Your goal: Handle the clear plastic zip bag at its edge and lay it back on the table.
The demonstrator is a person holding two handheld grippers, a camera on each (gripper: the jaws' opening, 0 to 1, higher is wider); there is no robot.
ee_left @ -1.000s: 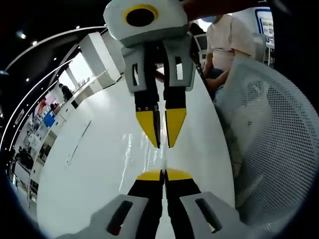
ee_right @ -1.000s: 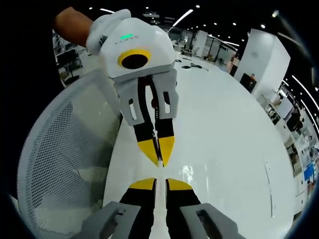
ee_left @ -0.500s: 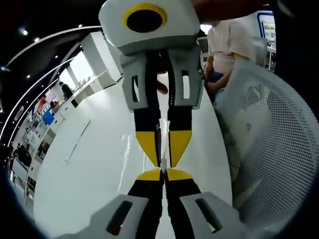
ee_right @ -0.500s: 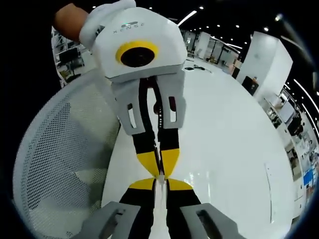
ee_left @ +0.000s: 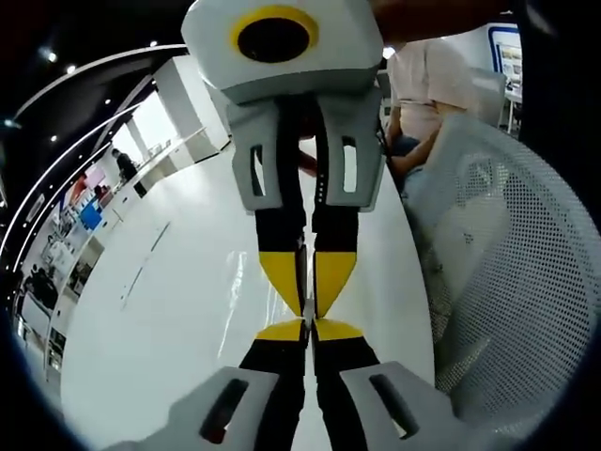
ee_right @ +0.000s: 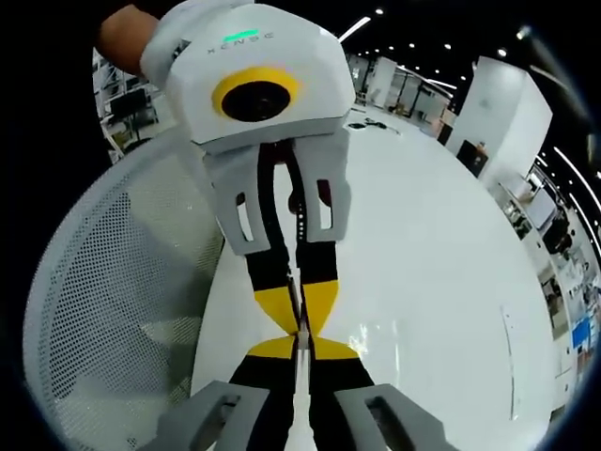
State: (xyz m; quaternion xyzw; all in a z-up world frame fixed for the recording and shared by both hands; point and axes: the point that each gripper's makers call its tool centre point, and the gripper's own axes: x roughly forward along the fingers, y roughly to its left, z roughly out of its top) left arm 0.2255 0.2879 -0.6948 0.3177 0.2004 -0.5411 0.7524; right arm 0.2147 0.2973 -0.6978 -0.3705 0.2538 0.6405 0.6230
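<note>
The clear plastic zip bag [ee_right: 299, 381] shows as a thin pale strip, edge-on, running between both pairs of yellow-tipped jaws above the white table [ee_right: 441, 254]. In the right gripper view my right gripper [ee_right: 300, 346] rises from the bottom, shut on that strip, and my left gripper [ee_right: 300, 323] comes down from the top, shut on the same edge. Their tips almost touch. In the left gripper view my left gripper [ee_left: 308, 327] meets my right gripper [ee_left: 308, 305] tip to tip over the table [ee_left: 160, 310], with the bag [ee_left: 306, 268] a faint line between the jaws.
A white mesh chair back [ee_left: 512, 282] stands close beside the table edge, and the same chair [ee_right: 113, 310] sits left in the right gripper view. A person in a light shirt [ee_left: 427, 75] sits behind. A hand [ee_right: 127, 38] holds the left gripper.
The two grippers have drawn together along the bag's edge; the gap between their tips has closed from a few centimetres to almost nothing. Both stay shut.
</note>
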